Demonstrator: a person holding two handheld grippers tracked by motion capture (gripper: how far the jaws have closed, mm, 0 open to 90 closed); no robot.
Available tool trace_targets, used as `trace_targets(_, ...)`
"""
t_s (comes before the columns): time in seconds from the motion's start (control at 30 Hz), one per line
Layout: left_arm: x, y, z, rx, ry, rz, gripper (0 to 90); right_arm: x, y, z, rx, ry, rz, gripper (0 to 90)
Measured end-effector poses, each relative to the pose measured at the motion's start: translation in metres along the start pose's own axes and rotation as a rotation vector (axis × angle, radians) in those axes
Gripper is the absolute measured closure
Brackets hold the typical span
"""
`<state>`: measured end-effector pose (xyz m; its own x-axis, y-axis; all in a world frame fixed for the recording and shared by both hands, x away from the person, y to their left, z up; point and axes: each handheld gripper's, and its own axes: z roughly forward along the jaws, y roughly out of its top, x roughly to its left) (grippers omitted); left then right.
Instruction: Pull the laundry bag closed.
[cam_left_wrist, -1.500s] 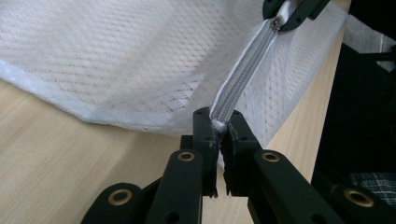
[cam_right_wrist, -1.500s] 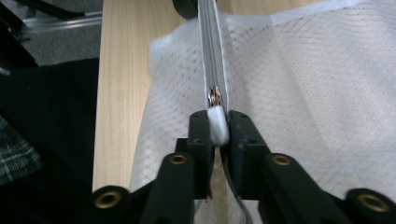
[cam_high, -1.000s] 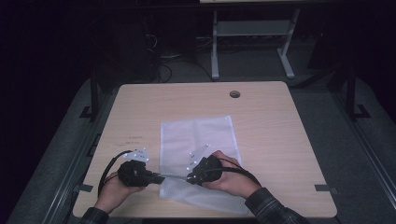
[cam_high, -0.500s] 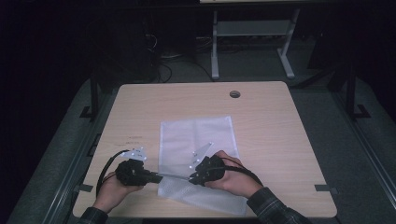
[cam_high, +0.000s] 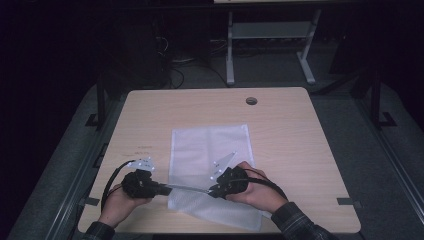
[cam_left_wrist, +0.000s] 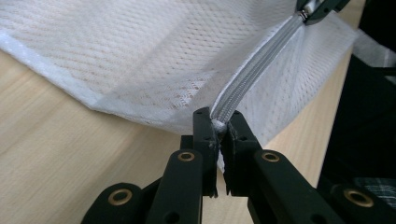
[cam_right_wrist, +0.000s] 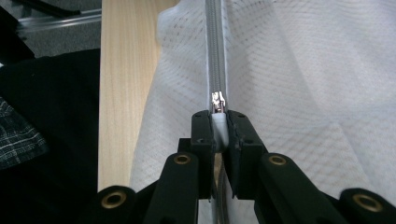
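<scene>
Now both tongs on zipper

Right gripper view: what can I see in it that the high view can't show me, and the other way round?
The right gripper view lets you see the little metal zipper slider just past the shut right gripper, which pinches the zipper tape. The high view lets you see the whole table, both hands, the left gripper and the floor behind. Both show the white mesh bag and its zipper.
</scene>
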<state>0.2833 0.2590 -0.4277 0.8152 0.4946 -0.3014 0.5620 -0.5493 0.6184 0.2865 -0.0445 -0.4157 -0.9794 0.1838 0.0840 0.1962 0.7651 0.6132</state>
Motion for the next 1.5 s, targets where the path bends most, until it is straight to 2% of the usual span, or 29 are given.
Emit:
trace_targets(0.4, -0.001, 0.001, 0.003, 0.011, -0.009, 0.002, 84.8, 0.0, -0.004, -0.002, -0.002, 0.002, 0.013, 81.8)
trace_targets(0.47, 0.001, -0.001, 0.001, 0.015, 0.009, -0.006, 84.8, 0.0, -0.005, -0.001, 0.011, -0.004, 0.01, 81.9)
trace_targets(0.83, 0.001, -0.001, 0.002, 0.013, -0.005, -0.007, 84.7, -0.002, -0.011, -0.005, 0.004, -0.005, 0.023, 82.1)
trace_targets(0.93, 0.002, -0.002, 0.002, 0.022, 0.005, -0.006, 84.7, -0.002, -0.012, -0.006, 0.01, -0.009, 0.02, 82.3)
trace_targets(1.37, 0.002, -0.002, 0.001, 0.016, 0.002, -0.008, 84.8, -0.002, -0.016, -0.008, 0.012, -0.007, 0.031, 83.9)
trace_targets(1.43, 0.0, -0.001, 0.001, 0.015, 0.004, -0.003, 84.7, -0.002, -0.016, -0.007, 0.018, -0.032, 0.013, 80.7)
trace_targets(1.47, 0.0, -0.001, 0.0, 0.015, 0.004, -0.002, 84.6, -0.001, -0.016, -0.007, 0.017, -0.058, -0.001, 74.9)
trace_targets(1.5, 0.0, -0.001, 0.0, 0.015, 0.004, -0.002, 84.6, -0.001, -0.016, -0.007, 0.017, -0.058, -0.001, 74.9)
